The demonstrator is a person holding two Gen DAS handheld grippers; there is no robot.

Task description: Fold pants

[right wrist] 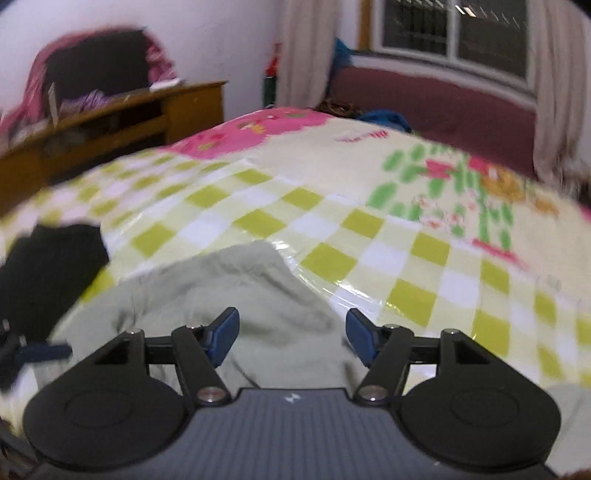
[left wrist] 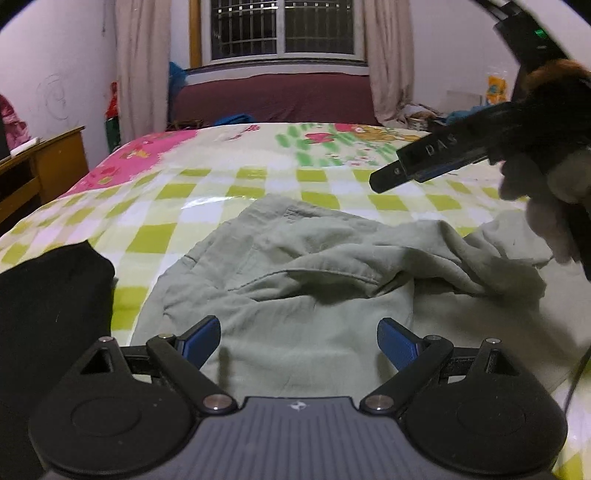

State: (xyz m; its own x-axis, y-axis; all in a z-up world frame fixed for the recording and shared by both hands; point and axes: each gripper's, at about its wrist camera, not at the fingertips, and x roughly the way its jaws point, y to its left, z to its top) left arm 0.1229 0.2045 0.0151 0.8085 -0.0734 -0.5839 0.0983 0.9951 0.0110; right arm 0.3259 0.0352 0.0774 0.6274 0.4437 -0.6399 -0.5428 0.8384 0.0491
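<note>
Pants [left wrist: 295, 277] are lying in a rumpled heap on the bed [left wrist: 258, 181], no clean fold that I can see, and both my left gripper [left wrist: 299, 341] and right gripper [right wrist: 291, 336] have fingers spread, holding nothing.

Before you, a checked green-and-white bedspread [left wrist: 207, 192] with a pink cartoon panel [right wrist: 258, 129] covers the bed. A black garment [left wrist: 51, 295] lies at its left edge. A wooden desk [right wrist: 122, 114] stands against the left wall, cream curtains [left wrist: 142, 66] flank a barred window [left wrist: 280, 27], and a maroon sofa [left wrist: 273, 98] sits beneath it.
</note>
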